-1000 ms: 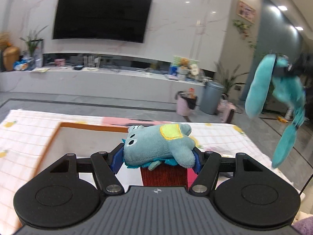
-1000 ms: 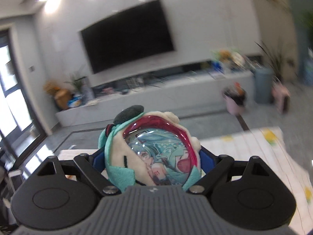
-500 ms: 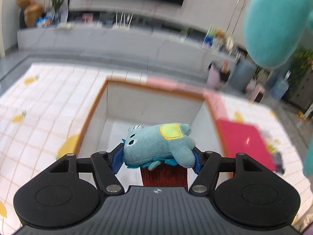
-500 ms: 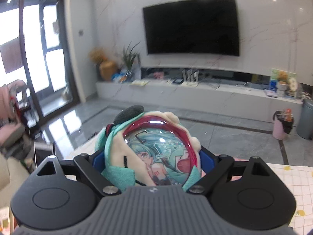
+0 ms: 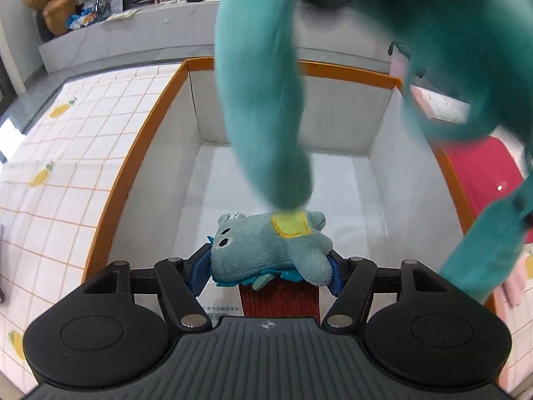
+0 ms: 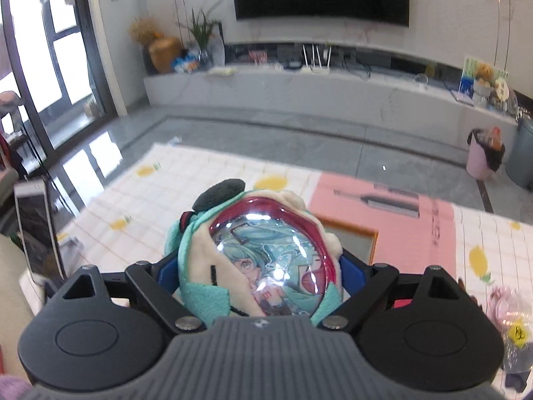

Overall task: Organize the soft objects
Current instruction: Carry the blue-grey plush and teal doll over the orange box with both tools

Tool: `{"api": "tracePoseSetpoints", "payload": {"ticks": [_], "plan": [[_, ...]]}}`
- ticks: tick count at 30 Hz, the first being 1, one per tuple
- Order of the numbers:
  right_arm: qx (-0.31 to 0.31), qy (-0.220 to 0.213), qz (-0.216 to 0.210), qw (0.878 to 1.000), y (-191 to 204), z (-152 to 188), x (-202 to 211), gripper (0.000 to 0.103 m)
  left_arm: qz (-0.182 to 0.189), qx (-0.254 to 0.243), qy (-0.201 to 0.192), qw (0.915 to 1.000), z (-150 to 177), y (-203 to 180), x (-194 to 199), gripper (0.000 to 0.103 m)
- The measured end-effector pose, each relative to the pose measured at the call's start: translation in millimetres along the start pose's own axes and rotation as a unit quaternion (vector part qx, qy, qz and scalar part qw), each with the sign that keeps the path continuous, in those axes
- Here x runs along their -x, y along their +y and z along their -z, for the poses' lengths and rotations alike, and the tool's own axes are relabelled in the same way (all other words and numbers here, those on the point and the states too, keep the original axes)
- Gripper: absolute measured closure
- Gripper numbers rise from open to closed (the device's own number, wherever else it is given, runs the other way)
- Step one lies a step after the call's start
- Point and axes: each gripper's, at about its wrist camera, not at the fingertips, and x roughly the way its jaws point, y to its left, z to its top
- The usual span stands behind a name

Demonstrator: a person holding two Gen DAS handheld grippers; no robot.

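The left gripper [image 5: 270,268] hangs above the open white box [image 5: 140,153] with the orange rim, its blue fingers [image 5: 199,271] pinching a small grey-blue stuffed animal [image 5: 266,250] over the box's inside. The right gripper [image 6: 258,275] has its fingers [image 6: 166,275] clamped on a teal plush doll [image 6: 263,263] with a glossy picture badge, above the checked cloth on the bench [image 6: 206,183]. Blurred teal plush limbs [image 5: 263,100], probably that doll's, dangle over the box.
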Motion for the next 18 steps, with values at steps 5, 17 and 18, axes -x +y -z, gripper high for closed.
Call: {"api": "tracePoseSetpoints", "payload": {"ticks": [5, 17, 18], "plan": [[-0.038, 0.010, -0.007, 0.999, -17.8, 10.3, -13.8, 0.014, -0.036, -0.027, 0.020, 0.9988, -0.3, -10.7, -2.3, 0.021], [-0.057, -0.005, -0.009, 0.998, -31.4, 13.0, 0.3, 0.014, -0.050, -0.058, 0.007, 0.9970, 11.0, -19.2, 8.5, 0.009], [-0.060, -0.006, -0.011, 0.998, -32.4, 13.0, 1.6, 0.014, -0.053, -0.069, -0.001, 0.9962, 10.6, -21.4, 9.7, 0.009]]}}
